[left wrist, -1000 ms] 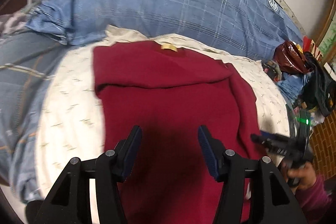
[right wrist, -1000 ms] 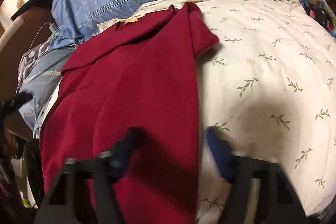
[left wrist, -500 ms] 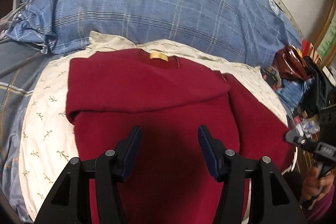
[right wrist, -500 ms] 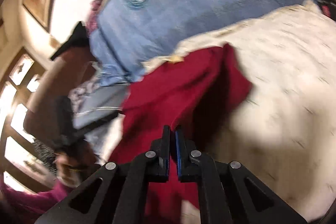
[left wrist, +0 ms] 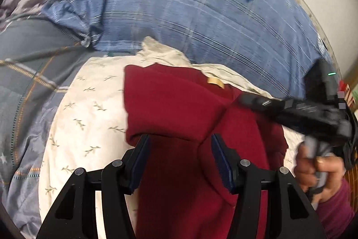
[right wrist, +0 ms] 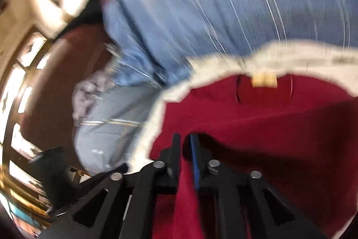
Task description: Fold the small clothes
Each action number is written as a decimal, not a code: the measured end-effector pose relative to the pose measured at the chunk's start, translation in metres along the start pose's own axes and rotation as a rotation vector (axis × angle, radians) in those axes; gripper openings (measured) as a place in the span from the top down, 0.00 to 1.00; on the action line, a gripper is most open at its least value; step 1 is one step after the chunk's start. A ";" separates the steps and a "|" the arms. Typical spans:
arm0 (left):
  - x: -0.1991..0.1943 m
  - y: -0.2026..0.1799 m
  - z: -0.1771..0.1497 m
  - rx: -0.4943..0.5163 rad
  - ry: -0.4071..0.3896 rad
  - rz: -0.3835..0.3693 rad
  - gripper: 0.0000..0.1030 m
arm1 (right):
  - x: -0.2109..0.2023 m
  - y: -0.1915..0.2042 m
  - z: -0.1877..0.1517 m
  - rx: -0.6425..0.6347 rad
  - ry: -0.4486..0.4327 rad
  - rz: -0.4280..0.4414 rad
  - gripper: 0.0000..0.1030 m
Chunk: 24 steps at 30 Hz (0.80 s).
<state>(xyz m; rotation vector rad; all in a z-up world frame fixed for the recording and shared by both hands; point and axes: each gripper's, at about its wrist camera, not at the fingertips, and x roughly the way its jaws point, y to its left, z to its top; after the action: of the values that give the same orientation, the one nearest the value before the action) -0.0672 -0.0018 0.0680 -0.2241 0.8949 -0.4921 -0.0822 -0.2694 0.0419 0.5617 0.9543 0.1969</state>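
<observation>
A dark red shirt [left wrist: 174,109] lies flat on a cream leaf-print pillow [left wrist: 89,109], its tan neck label [left wrist: 215,82] at the far end. My left gripper [left wrist: 180,140] hovers open just above the shirt's near folded edge, with nothing between its pads. My right gripper [left wrist: 241,97], held by a hand [left wrist: 317,167], reaches in from the right over the shirt near the collar. In the blurred right wrist view its jaws [right wrist: 185,137] are opening to a narrow gap over the red shirt [right wrist: 268,122]. Only cloth beneath shows through, and the label [right wrist: 264,80] lies ahead.
A blue plaid duvet [left wrist: 179,15] is bunched behind the pillow, and a grey plaid blanket [left wrist: 26,59] lies at the left. Colourful clutter [left wrist: 349,95] sits at the far right edge. The right wrist view also shows wooden window frames [right wrist: 22,82] at its left.
The right gripper closed, swept fast from the shirt's right edge towards the collar, and now shows a small gap. The shirt's right side lies further in. The left gripper drifted sideways, still open.
</observation>
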 end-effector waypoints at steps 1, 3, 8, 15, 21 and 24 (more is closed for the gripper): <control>0.000 0.005 0.000 -0.006 -0.001 0.005 0.46 | 0.003 -0.004 -0.003 0.013 0.002 0.007 0.66; 0.001 0.013 0.001 -0.009 -0.009 0.019 0.42 | -0.007 -0.009 -0.016 0.004 -0.034 0.034 0.55; 0.010 0.027 0.010 -0.073 -0.010 0.024 0.41 | -0.033 -0.003 -0.047 -0.092 -0.011 -0.021 0.39; 0.028 0.018 0.037 -0.093 -0.060 0.015 0.41 | -0.013 -0.009 -0.078 -0.060 0.132 -0.006 0.36; 0.015 0.036 0.032 -0.105 -0.194 -0.002 0.36 | 0.006 0.032 -0.035 -0.108 0.019 0.106 0.36; 0.003 0.052 0.022 -0.124 -0.253 -0.067 0.30 | 0.036 0.040 -0.002 -0.071 -0.016 0.117 0.36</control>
<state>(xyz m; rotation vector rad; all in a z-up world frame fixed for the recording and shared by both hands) -0.0317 0.0416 0.0597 -0.4216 0.6730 -0.4591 -0.0595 -0.2213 0.0366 0.5533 0.8956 0.3298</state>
